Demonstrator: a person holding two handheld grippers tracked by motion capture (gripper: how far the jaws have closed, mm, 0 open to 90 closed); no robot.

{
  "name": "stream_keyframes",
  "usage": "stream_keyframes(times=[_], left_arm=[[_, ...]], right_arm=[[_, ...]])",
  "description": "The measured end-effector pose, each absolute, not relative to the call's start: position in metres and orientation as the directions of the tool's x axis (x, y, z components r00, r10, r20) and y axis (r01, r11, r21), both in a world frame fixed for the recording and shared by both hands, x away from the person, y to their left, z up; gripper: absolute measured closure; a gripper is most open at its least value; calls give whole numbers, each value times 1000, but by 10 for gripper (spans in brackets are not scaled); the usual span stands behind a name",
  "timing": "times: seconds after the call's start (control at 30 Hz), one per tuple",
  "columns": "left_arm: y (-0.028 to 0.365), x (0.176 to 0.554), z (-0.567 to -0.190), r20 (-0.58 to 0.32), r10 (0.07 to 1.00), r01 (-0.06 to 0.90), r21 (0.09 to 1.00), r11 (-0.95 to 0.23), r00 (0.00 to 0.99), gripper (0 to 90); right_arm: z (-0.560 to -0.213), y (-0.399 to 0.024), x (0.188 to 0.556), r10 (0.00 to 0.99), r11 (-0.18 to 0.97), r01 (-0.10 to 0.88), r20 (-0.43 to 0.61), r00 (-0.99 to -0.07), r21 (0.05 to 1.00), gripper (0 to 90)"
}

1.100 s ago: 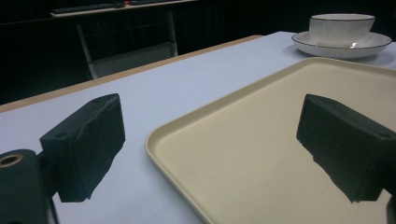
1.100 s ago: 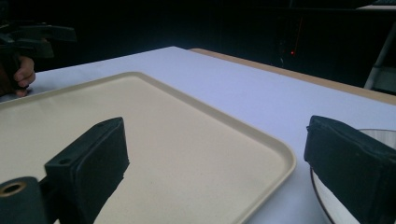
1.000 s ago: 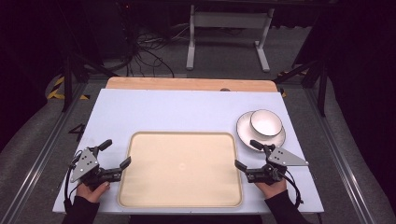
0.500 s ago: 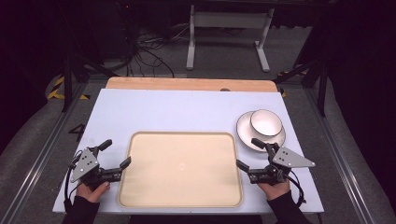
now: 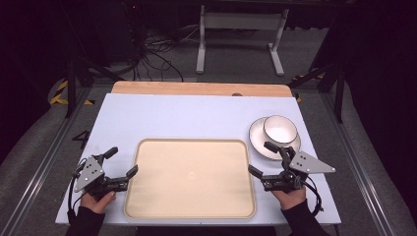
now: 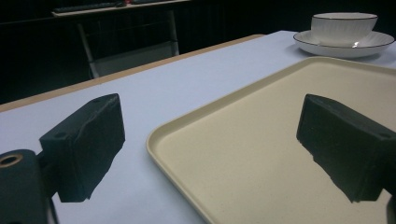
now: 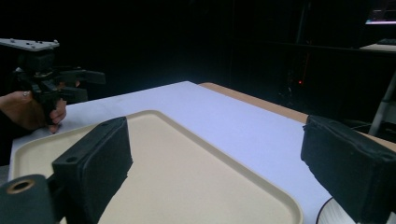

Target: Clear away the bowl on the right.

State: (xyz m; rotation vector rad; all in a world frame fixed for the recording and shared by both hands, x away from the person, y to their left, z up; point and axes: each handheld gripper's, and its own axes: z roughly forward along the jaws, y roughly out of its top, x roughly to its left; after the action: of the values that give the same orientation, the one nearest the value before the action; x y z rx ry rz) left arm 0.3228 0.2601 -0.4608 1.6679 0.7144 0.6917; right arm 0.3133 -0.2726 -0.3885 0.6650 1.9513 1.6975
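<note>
The right gripper (image 5: 266, 161) sits at the near right of the table (image 5: 196, 118), just off the right edge of the beige tray (image 5: 191, 212), and compared with a second ago it stands a little higher in the high view, its grey plate lifted clear of the tabletop and its forward jaw now reaching over the near rim of the plate (image 5: 256, 142) that carries the white bowl (image 5: 280, 130); its jaws are spread wide with nothing between them, and in the right gripper view they frame the tray's far corner and bare table; the left gripper (image 5: 122, 162) has not shifted from its place by the tray's left edge, jaws likewise spread and empty, one over the table and one over the tray's corner in the left gripper view; the bowl rests in the plate at the right of the table, beyond the tray's far right corner, untouched and in the same spot as before; the tray is bare; I judge the small rise of the right hand to be the opening of a reach toward the bowl and plate, most likely to carry them onto the tray, so the work is barely begun and no grasp has yet been made.
</note>
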Motion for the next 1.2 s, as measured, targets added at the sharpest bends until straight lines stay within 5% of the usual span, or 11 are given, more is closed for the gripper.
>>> stream_keyframes(times=[0.5,1.2], left_arm=[[260,323,-461,75,764,99,979,-179,641,84],[260,323,-461,74,765,102,978,-180,640,84]], right_arm=[[-371,-264,305,607,155,12,-86,-790,988,241],[-349,-288,319,710,181,62,-87,-699,981,159]])
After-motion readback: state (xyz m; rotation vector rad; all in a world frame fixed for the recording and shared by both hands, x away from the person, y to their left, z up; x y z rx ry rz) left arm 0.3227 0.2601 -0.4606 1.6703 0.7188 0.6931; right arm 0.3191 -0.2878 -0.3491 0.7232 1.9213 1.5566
